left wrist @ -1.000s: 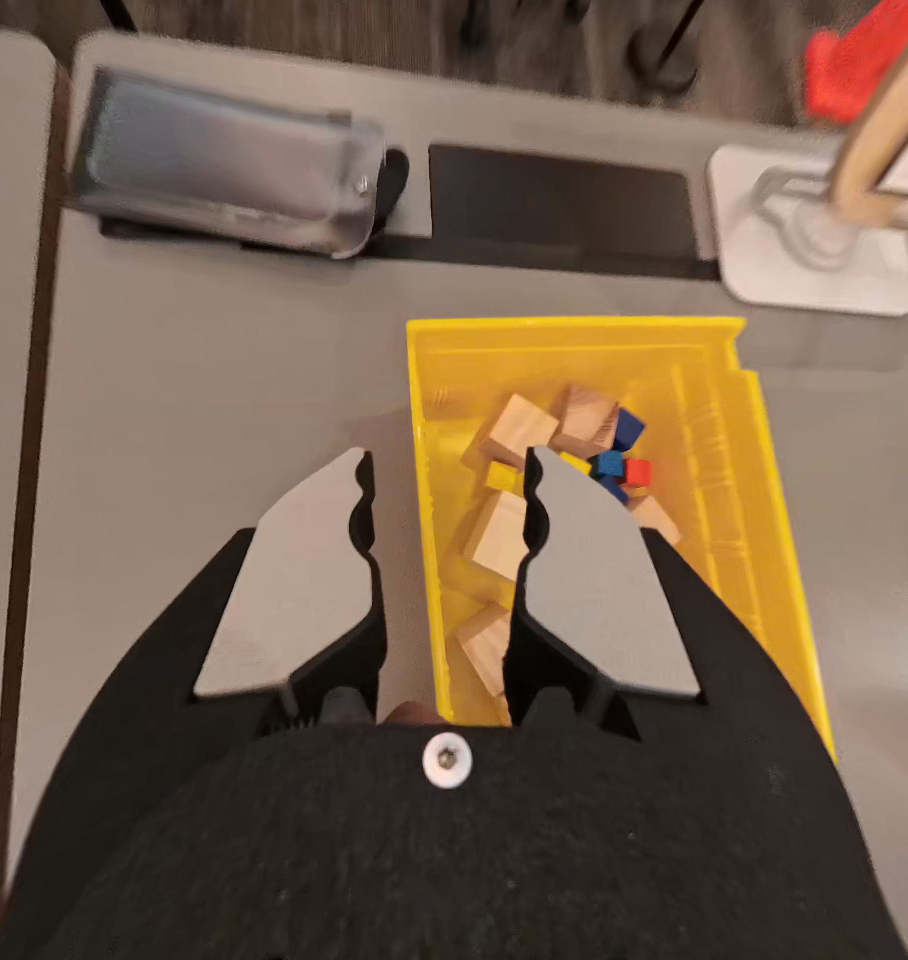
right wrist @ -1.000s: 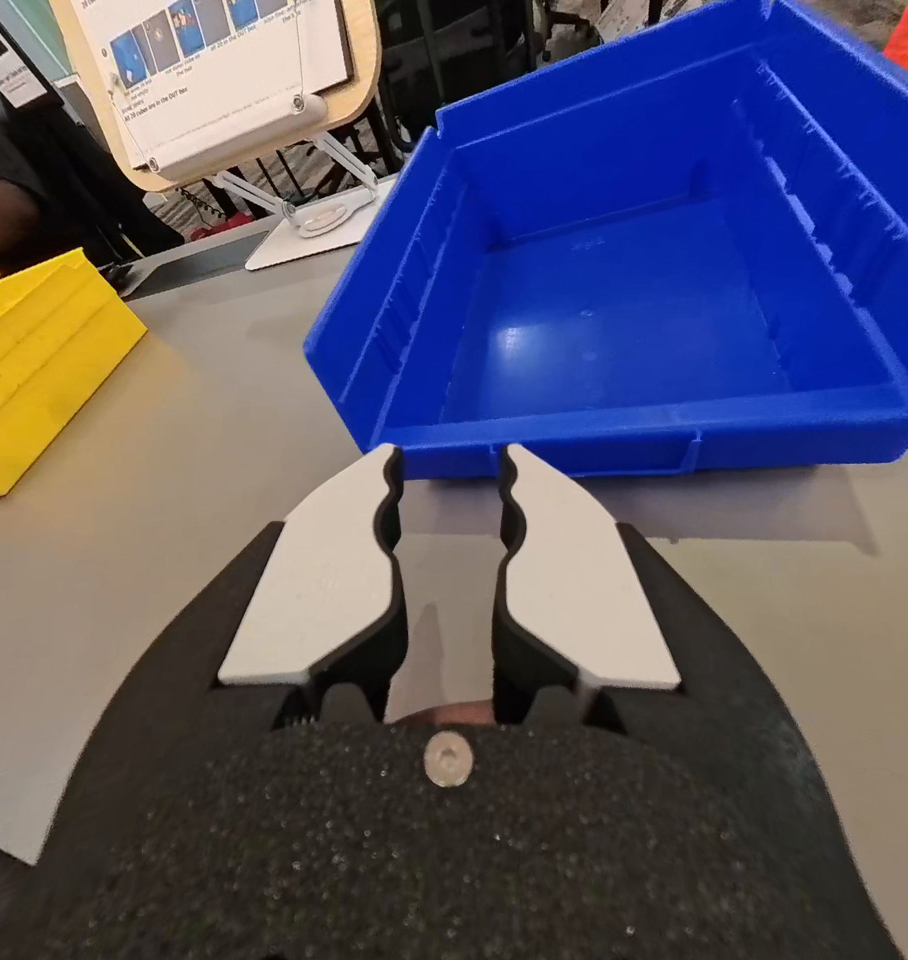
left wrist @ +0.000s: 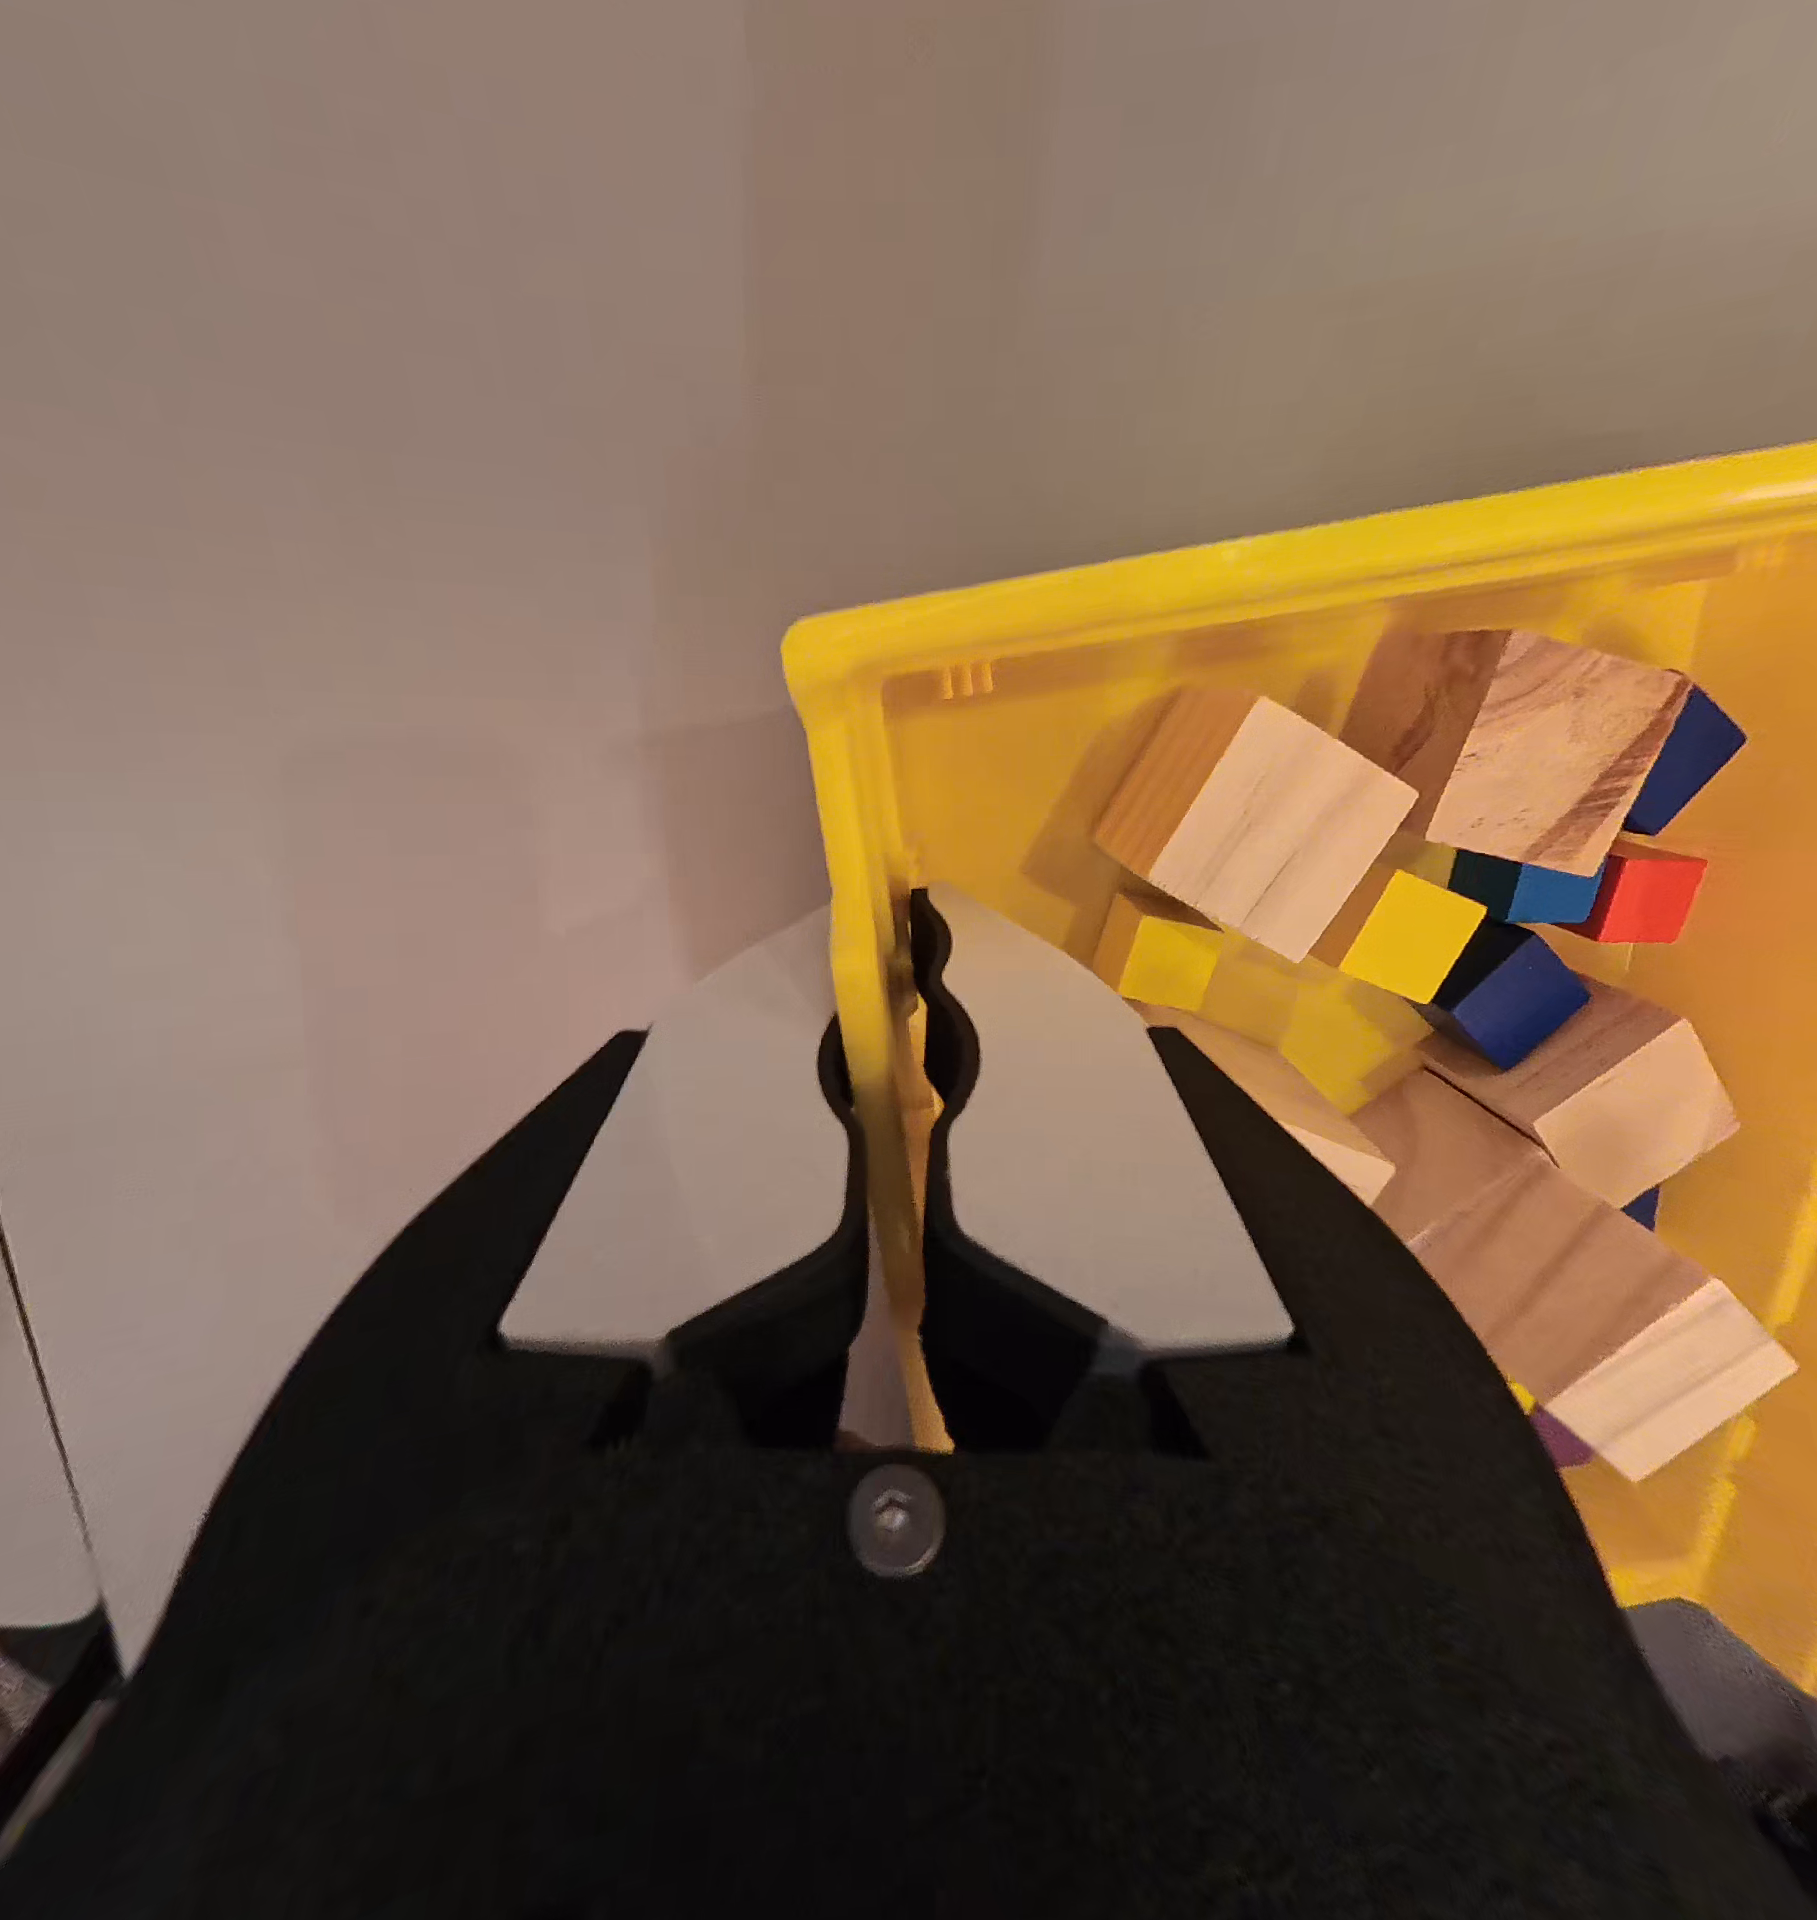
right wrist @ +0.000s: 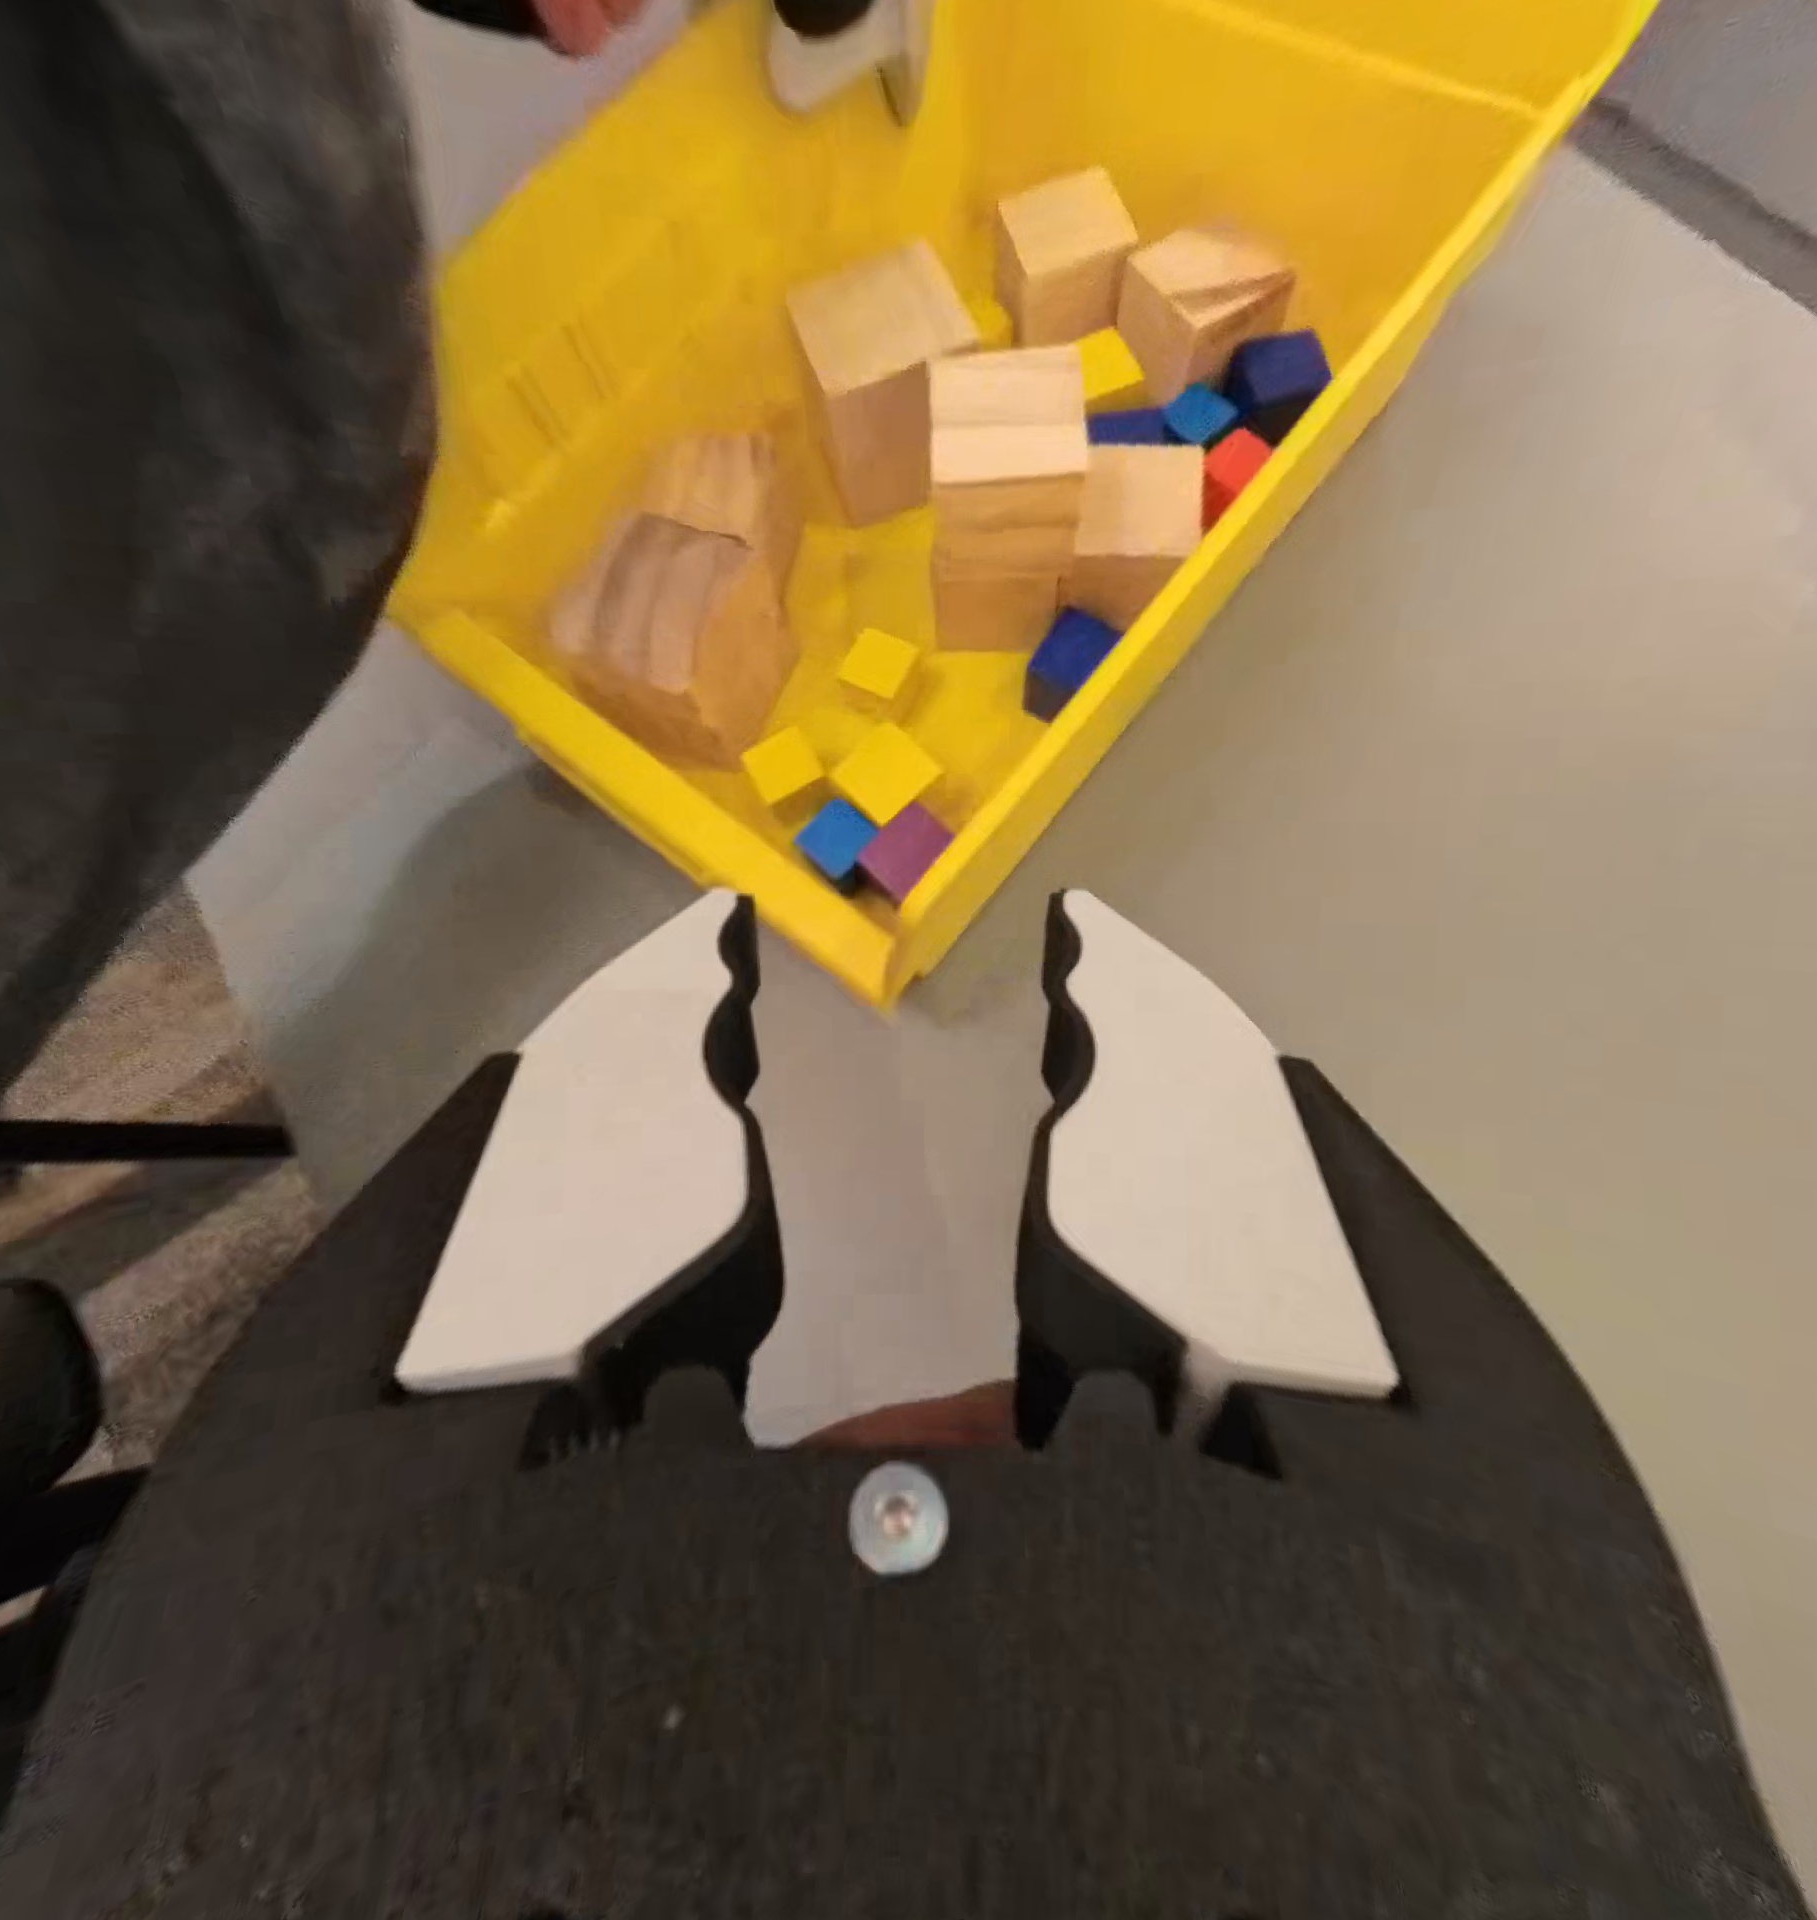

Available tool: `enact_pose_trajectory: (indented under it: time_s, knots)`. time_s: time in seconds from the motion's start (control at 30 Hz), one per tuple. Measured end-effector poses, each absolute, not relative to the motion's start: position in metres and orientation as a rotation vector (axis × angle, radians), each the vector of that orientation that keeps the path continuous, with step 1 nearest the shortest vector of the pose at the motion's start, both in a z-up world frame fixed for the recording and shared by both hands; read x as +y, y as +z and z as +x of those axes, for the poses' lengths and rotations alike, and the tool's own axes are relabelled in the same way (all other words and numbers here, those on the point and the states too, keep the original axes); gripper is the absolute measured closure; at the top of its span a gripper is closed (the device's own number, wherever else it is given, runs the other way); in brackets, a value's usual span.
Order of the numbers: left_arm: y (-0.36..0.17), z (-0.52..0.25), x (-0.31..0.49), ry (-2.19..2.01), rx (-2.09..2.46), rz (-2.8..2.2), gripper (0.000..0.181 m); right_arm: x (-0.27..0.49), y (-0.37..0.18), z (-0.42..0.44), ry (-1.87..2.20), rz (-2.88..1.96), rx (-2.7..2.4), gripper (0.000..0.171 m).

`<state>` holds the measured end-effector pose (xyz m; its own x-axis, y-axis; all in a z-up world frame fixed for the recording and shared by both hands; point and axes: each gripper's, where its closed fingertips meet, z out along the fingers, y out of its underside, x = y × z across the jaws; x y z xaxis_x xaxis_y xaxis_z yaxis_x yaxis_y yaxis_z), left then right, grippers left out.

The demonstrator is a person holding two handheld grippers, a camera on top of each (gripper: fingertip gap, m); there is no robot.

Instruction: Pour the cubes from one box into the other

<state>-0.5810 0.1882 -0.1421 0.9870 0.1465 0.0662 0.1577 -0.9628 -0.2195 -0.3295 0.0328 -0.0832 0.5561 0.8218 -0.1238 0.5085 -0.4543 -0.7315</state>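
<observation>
My left gripper (left wrist: 878,914) is shut on the left side wall of the yellow box (left wrist: 1299,561), one finger outside and one inside. The box holds several large wooden cubes (left wrist: 1288,821) and small coloured cubes (left wrist: 1413,935). In the right wrist view the yellow box (right wrist: 1195,94) sits at an angle, and its near corner lies just ahead of my right gripper (right wrist: 901,904). That gripper is open and empty. The wooden cubes (right wrist: 1008,447) and small cubes (right wrist: 883,769) lie towards the near end. The left gripper (right wrist: 842,52) shows at the top. The other box is out of view.
The grey table (right wrist: 1506,831) lies under and to the right of the box. A person's dark clothing (right wrist: 156,416) fills the left of the right wrist view. The table edge and carpet floor (right wrist: 156,1039) are at lower left.
My left gripper has shut on the yellow box's wall and moved it. My right gripper has turned from the blue box to the yellow box and opened wider. The cubes have shifted.
</observation>
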Motion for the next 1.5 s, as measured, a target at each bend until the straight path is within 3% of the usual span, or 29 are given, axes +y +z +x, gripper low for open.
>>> enact_pose_trajectory:
  time_s: [0.17, 0.23, 0.3, 0.33, 0.4, 0.57, 0.77, 1.03, 1.13, 1.3, 1.5]
  knots:
    - [-0.142, -0.591, 0.162, -0.054, -0.279, -2.878, 0.176, 0.069, -0.122, -0.354, 0.385, -2.519, -1.259, 0.119]
    - [-0.142, -0.59, 0.156, -0.061, -0.286, -2.871, 0.176, 0.064, -0.136, -0.354, 0.223, -2.597, -1.366, 0.133]
    - [-0.142, -0.587, 0.151, -0.057, -0.281, -2.876, 0.176, 0.068, -0.147, -0.344, 0.006, -2.616, -1.444, 0.135]
    - [-0.142, -0.585, 0.148, -0.059, -0.273, -2.883, 0.176, 0.073, -0.145, -0.34, -0.038, -2.649, -1.37, 0.148]
    - [-0.142, -0.577, 0.142, -0.099, -0.251, -2.891, 0.175, 0.074, -0.145, -0.332, 0.086, -2.729, -1.258, 0.163]
    - [-0.142, -0.514, 0.14, -0.237, -0.162, -2.903, 0.174, 0.076, -0.137, -0.266, 0.174, -2.793, -1.149, 0.166]
    - [-0.117, -0.39, 0.175, -0.231, 0.069, -2.9, 0.175, 0.084, -0.097, -0.151, 0.018, -2.833, -1.008, 0.166]
    - [0.01, -0.174, 0.242, -0.386, 0.318, -2.679, 0.174, 0.107, 0.021, 0.046, -0.101, -2.726, -0.634, 0.166]
    - [0.046, -0.086, 0.261, -0.423, 0.397, -2.591, 0.174, 0.108, 0.041, 0.122, -0.147, -2.699, -0.475, 0.166]
    - [0.061, 0.053, 0.288, -0.508, 0.509, -2.475, 0.174, 0.118, 0.053, 0.246, -0.274, -2.616, -0.192, 0.167]
    - [0.038, 0.169, 0.305, -0.669, 0.625, -2.369, 0.175, 0.117, 0.035, 0.342, -0.529, -2.522, -0.029, 0.167]
